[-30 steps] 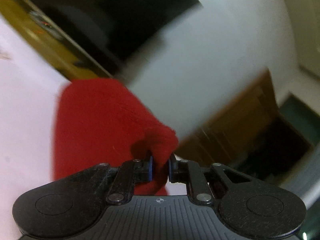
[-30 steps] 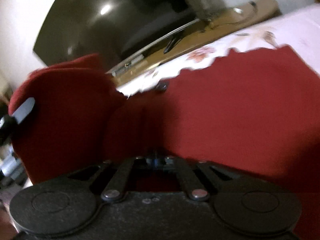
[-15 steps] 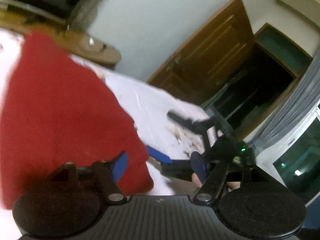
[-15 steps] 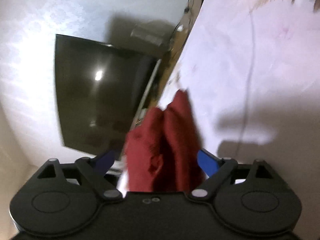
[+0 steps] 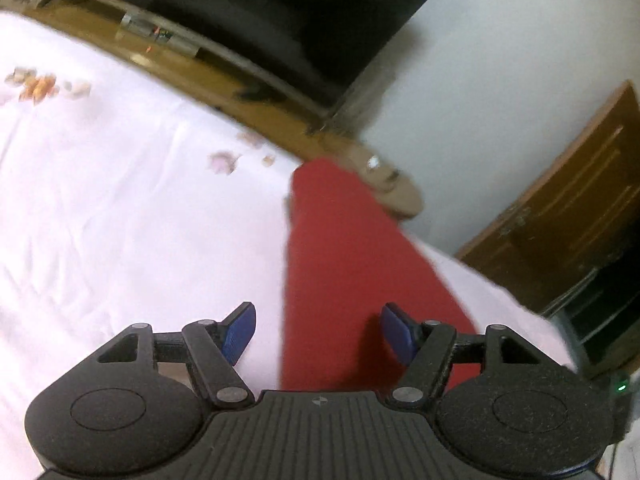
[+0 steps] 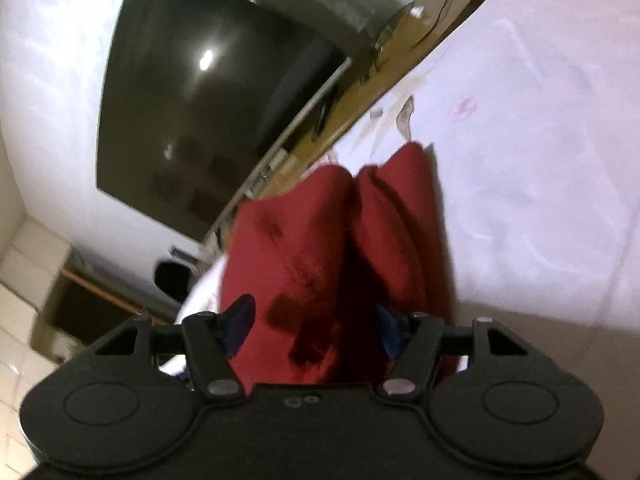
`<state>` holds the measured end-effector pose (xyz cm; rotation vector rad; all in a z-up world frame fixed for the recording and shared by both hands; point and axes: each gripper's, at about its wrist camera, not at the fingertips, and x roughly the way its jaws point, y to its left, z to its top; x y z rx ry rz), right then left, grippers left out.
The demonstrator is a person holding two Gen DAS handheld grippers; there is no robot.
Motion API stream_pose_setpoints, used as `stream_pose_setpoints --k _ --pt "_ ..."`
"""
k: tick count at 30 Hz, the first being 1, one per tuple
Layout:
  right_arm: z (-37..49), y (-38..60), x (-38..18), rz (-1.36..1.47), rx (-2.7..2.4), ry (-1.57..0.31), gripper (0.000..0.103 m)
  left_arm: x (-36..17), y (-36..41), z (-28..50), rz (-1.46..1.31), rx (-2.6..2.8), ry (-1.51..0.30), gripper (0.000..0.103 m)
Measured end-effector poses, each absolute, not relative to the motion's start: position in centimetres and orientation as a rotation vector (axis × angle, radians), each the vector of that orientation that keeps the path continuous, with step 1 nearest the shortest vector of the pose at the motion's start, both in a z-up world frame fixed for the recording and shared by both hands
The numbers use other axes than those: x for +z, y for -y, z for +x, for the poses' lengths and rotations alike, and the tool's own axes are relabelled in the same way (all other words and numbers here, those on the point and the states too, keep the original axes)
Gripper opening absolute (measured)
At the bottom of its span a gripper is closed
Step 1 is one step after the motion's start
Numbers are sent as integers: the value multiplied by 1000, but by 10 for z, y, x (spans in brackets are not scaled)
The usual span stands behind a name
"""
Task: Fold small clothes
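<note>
1. Red garment (image 5: pixel 352 264) lies on the pale pink bedsheet (image 5: pixel 120 220), folded into a long narrow strip running away from the left wrist camera toward the wooden TV bench (image 5: pixel 224 80).
2. Left gripper (image 5: pixel 318 330) hangs over the strip's near end, blue pads (image 5: pixel 240 330) spread wide, nothing held; the cloth's left edge runs between the fingers.
3. Over on the right wrist view, the same red garment (image 6: pixel 332 248) shows two rounded folds side by side, a dark crease between them.
4. Right gripper (image 6: pixel 314 330) also gapes wide, empty, blue pads (image 6: pixel 240 324) straddling the near end of the cloth.
5. Dark television (image 6: pixel 208 92) sits behind on the wall.
</note>
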<state>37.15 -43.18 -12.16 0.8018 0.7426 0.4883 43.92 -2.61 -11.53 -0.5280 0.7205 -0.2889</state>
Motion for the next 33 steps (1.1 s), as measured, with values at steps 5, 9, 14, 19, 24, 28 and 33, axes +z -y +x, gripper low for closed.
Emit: stream_pose_setpoints --k 5,9,14,19,24,28,33 --pt "390 399 -117 646 528 -743 59 -126 33 437 -513 -274 -756 68" --pt "382 378 -100 456 451 -725 19 -120 41 437 -484 -271 -728 68" --pt "331 377 -58 349 434 -548 17 -105 53 433 -447 -357 -612 68" --pt "316 390 -76 334 334 -568 18 -126 81 452 -331 -322 -790 74" --pt "332 434 -109 595 337 -600 44 -119 74 446 -331 -334 -774 74" --pt "357 460 -110 695 344 -591 49 -118 75 453 -338 -343 -770 74" --pt "383 452 -106 556 371 -590 12 -118 83 466 -277 -339 -774 75"
